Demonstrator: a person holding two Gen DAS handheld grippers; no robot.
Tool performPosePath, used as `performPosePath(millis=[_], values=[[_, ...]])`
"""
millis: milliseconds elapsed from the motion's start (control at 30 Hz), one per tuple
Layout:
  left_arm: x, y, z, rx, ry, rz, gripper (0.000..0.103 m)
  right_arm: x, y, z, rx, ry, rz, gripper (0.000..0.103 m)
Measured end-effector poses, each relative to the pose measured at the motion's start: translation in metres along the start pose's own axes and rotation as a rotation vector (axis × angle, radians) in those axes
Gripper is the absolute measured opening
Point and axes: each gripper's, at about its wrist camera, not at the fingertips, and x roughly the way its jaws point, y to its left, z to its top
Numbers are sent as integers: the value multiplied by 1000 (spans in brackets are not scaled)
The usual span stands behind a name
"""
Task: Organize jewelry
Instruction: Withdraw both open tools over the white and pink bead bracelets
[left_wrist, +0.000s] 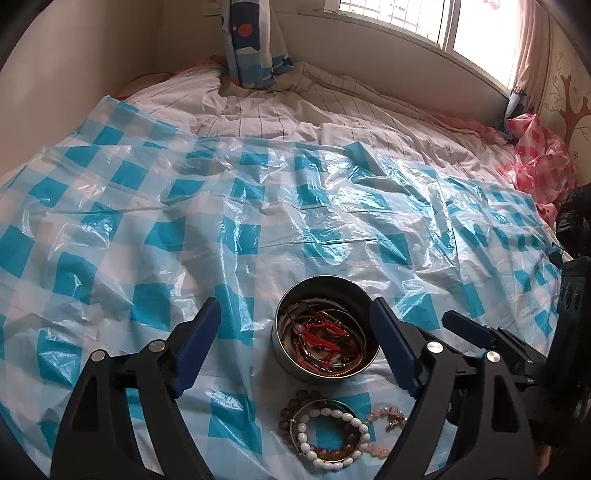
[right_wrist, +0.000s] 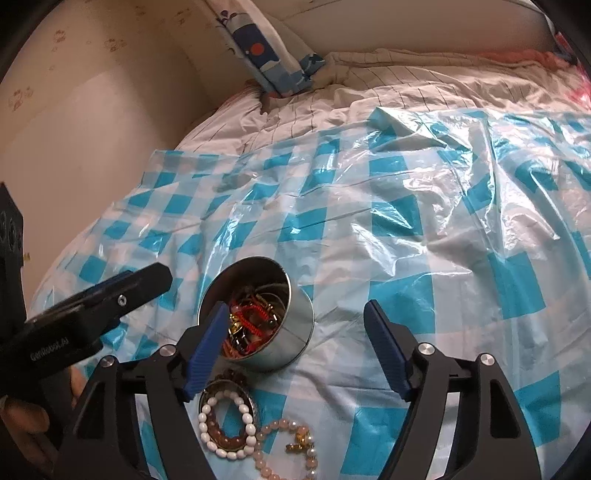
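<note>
A round tin (left_wrist: 327, 363) of shiny, smooth metal stands upright and lidless on the bed, at about 6 o'clock in the left wrist view, a little above the bottom edge. Inside lies a tangle of jewelry (left_wrist: 325, 338): thin gold-coloured bangles, brownish bands and a red braided cord. Just nearer the camera, at 6 o'clock from the tin, lies a loose heap of bracelets: a white bead bracelet (left_wrist: 332, 430) of glossy oval beads, a brown bead bracelet (left_wrist: 295, 402) of round, dull beads, a flat metal bangle (left_wrist: 325, 404) around them, and at their 3 o'clock a pink bead bracelet (left_wrist: 386, 411) with a small gold clasp.

The left gripper (left_wrist: 295, 347) stands wide apart, its ribbed blue pads on either side of the tin and touching nothing. The right gripper (right_wrist: 295, 349) is likewise spread wide and holds nothing; in its view the tin (right_wrist: 284, 332) sits behind its left pad and the white beads (right_wrist: 225, 424) lie at 7 o'clock. On the left gripper's black body, seen at 9 o'clock in the right wrist view, small white lettering reads roughly "GenRobot.AI".

Everything rests on a crinkled, glossy plastic sheet (left_wrist: 258, 206) in blue and white checks, spread over a pale striped quilt (left_wrist: 295, 110). At 12 o'clock stands a blue patterned pillow (left_wrist: 251, 44); at 3 o'clock lies crumpled red-checked plastic (left_wrist: 539, 158).
</note>
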Motion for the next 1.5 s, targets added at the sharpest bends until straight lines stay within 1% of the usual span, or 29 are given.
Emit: performPosePath(millis=[467,700,900,1100,1400,1500], values=[[-16,-4,-10,-1,-9,-5,81,-16,0,-15,-13,23,-35,76],[-24,-4,-19,10,-13,9,83,-22,2,-25,-40,36,-51,77],[-23,1,-19,1,-10,25,85,-16,-3,-27,-24,53,-59,77],[-22,1,-18,7,-8,26,86,-11,2,-28,-50,67,-52,78],[-19,-2,-16,13,-5,30,87,-10,2,-28,-49,65,-53,79],[-18,-2,-16,14,-4,31,87,-11,1,-28,-50,60,-53,81]])
